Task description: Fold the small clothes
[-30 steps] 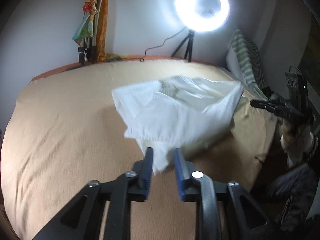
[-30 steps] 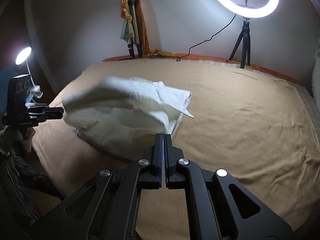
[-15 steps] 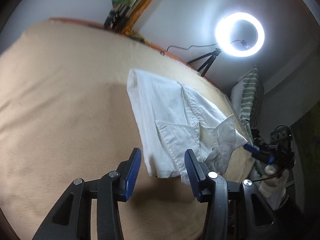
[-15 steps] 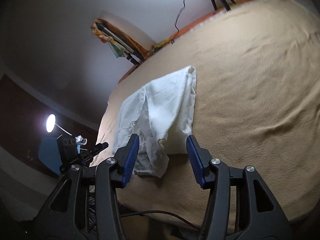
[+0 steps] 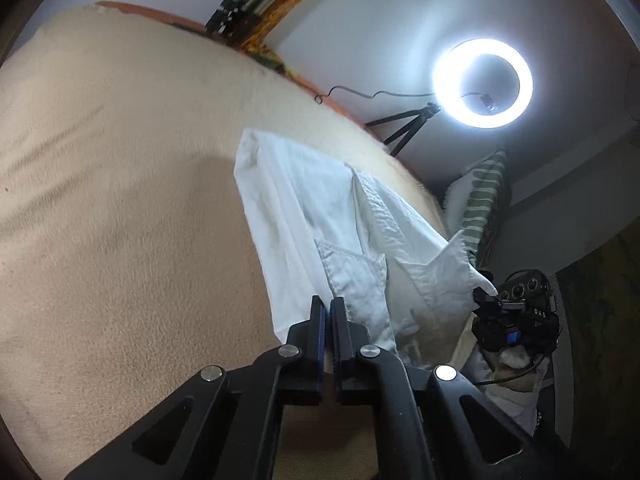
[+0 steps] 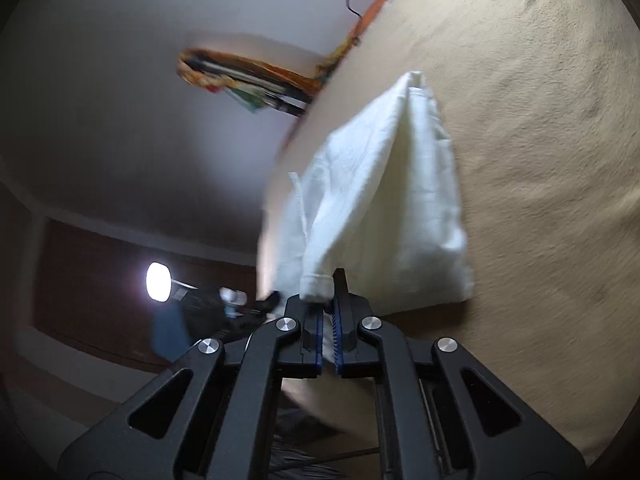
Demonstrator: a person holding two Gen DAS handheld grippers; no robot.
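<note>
The jaws of the left gripper (image 5: 328,312) have just been closing and are now being held together on the near edge of the white garment (image 5: 312,216), with cloth pinched between the blue pads. The jaws of the right gripper (image 6: 326,300) have likewise just been closing and are now being pressed onto a rolled hem or cuff of the same garment (image 6: 384,208), a fold of cloth being caught between the pads.

From each grip the garment is being spread away toward twelve o'clock over the tan bedcover (image 5: 120,220). In the left wrist view a collar and a buttoned front are being shown toward three o'clock, so a small shirt is judged to be in hand, lying already doubled lengthwise but rumpled. The task is judged to be in its middle: both near corners are being secured, and a further fold toward the far end, then smoothing, is left.

Around it, a ring light (image 5: 482,82) on a tripod is being seen at two o'clock, a striped pillow (image 5: 478,204) at three o'clock, and draped tripods (image 5: 248,4) against the wall at twelve. In the right wrist view a small lamp (image 6: 158,282) is glowing at nine o'clock. Nothing is being seen on the bedcover in the way of the fold.
</note>
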